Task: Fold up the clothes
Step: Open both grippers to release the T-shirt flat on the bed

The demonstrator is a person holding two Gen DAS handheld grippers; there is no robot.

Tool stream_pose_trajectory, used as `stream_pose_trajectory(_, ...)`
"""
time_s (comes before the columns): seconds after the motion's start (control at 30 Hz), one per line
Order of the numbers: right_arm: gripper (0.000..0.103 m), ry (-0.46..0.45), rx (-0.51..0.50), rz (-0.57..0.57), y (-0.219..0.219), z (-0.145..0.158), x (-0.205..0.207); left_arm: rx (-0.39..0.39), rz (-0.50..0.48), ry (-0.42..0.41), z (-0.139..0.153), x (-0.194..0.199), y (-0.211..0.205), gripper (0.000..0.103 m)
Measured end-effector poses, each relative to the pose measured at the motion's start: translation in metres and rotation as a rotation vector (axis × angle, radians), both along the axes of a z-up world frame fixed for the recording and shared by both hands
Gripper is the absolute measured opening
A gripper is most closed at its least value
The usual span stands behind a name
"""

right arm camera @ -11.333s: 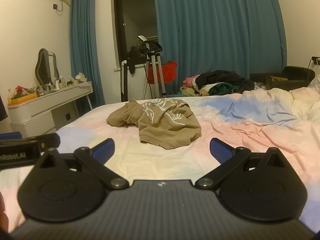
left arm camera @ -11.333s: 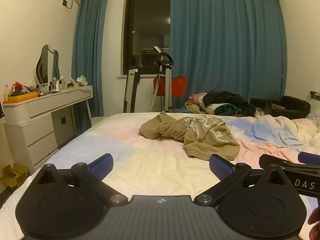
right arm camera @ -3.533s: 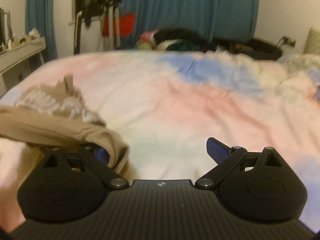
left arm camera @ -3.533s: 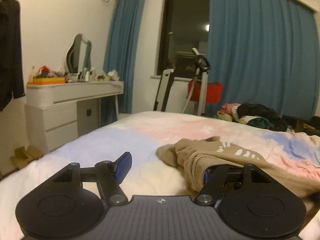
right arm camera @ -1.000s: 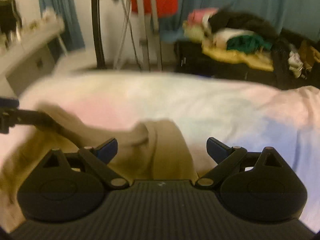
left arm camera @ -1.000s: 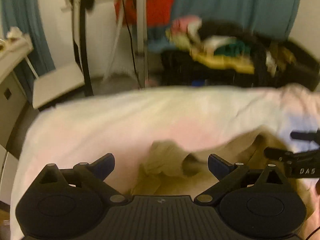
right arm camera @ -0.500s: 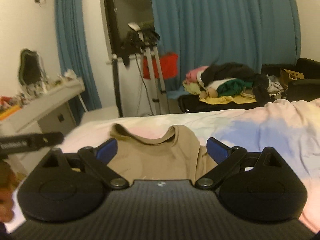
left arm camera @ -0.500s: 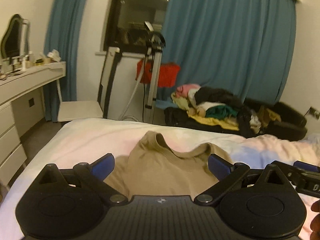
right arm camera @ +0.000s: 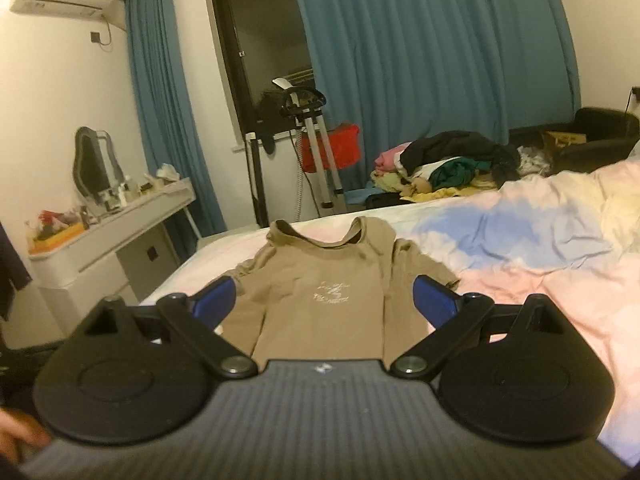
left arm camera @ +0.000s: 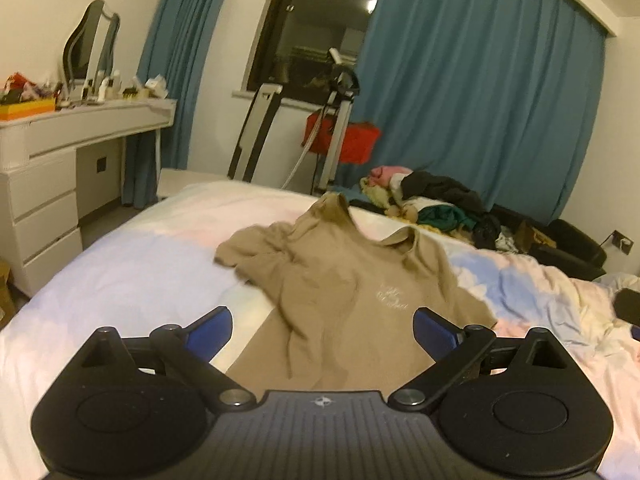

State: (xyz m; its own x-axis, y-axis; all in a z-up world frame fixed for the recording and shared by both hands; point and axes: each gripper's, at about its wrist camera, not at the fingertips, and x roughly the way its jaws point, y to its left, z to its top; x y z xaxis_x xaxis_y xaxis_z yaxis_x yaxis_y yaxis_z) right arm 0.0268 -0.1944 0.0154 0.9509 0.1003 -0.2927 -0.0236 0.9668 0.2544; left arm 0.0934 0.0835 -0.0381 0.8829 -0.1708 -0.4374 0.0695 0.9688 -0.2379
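A tan T-shirt (left arm camera: pixel 344 292) with a small white chest print lies spread on the bed, collar at the far end, hem near me. Its left sleeve is bunched. It also shows in the right wrist view (right arm camera: pixel 324 300). My left gripper (left arm camera: pixel 322 330) is open and empty, held just above the shirt's lower part. My right gripper (right arm camera: pixel 324 300) is open and empty over the shirt's lower half. Blue pads (left arm camera: pixel 210 328) show on the fingers.
The bed (left arm camera: pixel 120 272) has a pastel pink, blue and yellow cover, rumpled at the right (right arm camera: pixel 540 240). A white dresser (left arm camera: pixel 48 168) stands left. A clothes pile (left arm camera: pixel 436 204), a steamer stand (left arm camera: pixel 340 128) and a black chair (right arm camera: pixel 600 132) lie beyond the bed.
Both grippers have drawn back and lowered from the shirt. The shirt now lies laid out on the bed, and both grippers stay open.
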Motion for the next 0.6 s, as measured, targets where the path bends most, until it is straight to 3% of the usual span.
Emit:
stream_pose_trajectory(0.07, 0.097, -0.004, 0.027, 0.002, -0.001, -0.008, 0.001, -0.042, 0.018, 0.019, -0.012, 0.01, 0.01, 0.098)
stream_pose_trajectory(0.23, 0.097, 0.019, 0.093, 0.013, -0.006, -0.032, 0.013, -0.23, 0.115, 0.092, -0.049, 0.058, 0.039, 0.094)
stream_pose_trajectory(0.43, 0.097, 0.059, 0.135, -0.014, -0.017, -0.059, 0.042, -0.348, 0.226, 0.113, -0.08, 0.143, 0.061, 0.085)
stream_pose_trajectory(0.5, 0.097, 0.067, 0.136, -0.037, -0.021, -0.068, 0.051, -0.356, 0.244, 0.118, -0.087, 0.174, 0.066, 0.084)
stream_pose_trajectory(0.6, 0.097, 0.109, 0.17, -0.036, -0.028, -0.082, 0.07, -0.299, 0.269, 0.133, -0.095, 0.216, 0.067, 0.077)
